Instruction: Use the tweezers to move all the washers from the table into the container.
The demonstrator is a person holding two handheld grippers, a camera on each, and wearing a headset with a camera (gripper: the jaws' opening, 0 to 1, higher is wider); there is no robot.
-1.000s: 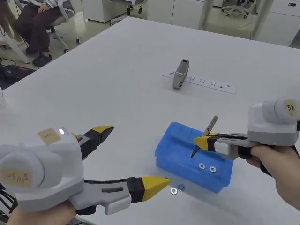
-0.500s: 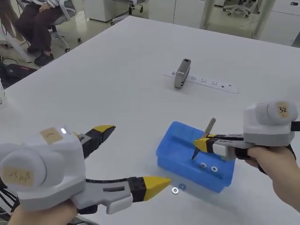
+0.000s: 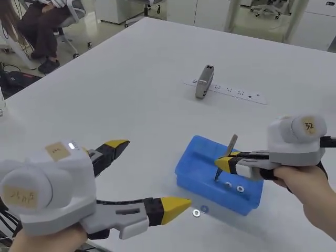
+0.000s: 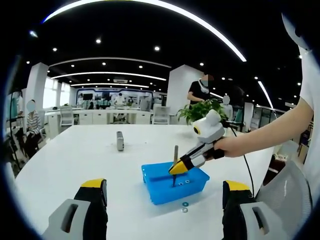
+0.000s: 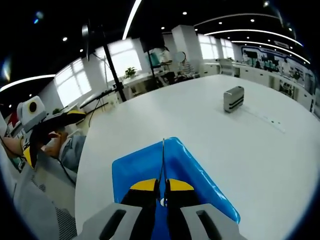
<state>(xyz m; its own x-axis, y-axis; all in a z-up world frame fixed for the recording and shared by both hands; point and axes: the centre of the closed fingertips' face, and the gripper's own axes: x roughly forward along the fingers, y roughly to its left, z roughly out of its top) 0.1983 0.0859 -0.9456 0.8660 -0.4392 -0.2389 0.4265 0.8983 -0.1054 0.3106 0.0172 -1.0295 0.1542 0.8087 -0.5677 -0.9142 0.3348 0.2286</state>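
A blue container (image 3: pixel 202 157) sits on the white table (image 3: pixel 131 79) with two washers (image 3: pixel 228 185) inside it. Two more washers (image 3: pixel 196 213) lie on the table by its near wall. My right gripper (image 3: pixel 223 163) is shut on the tweezers (image 3: pixel 231 142), whose points dip into the container. In the right gripper view the tweezers (image 5: pixel 163 157) run out over the container (image 5: pixel 135 167) from between the shut jaws (image 5: pixel 162 186). My left gripper (image 3: pixel 149 176) is held open, left of the container. From the left gripper (image 4: pixel 164 186) I see the container (image 4: pixel 160 190) and the table washers (image 4: pixel 185 205).
A white power strip (image 3: pixel 231 92) lies farther back, with a grey device (image 3: pixel 203 82) standing on its left end. A person sits on a chair (image 3: pixel 44 23) beyond the table's left edge. People stand in the background of the left gripper view.
My right gripper has drifted slightly left and the tweezers stand a little more upright over the container. The left gripper has held its place.
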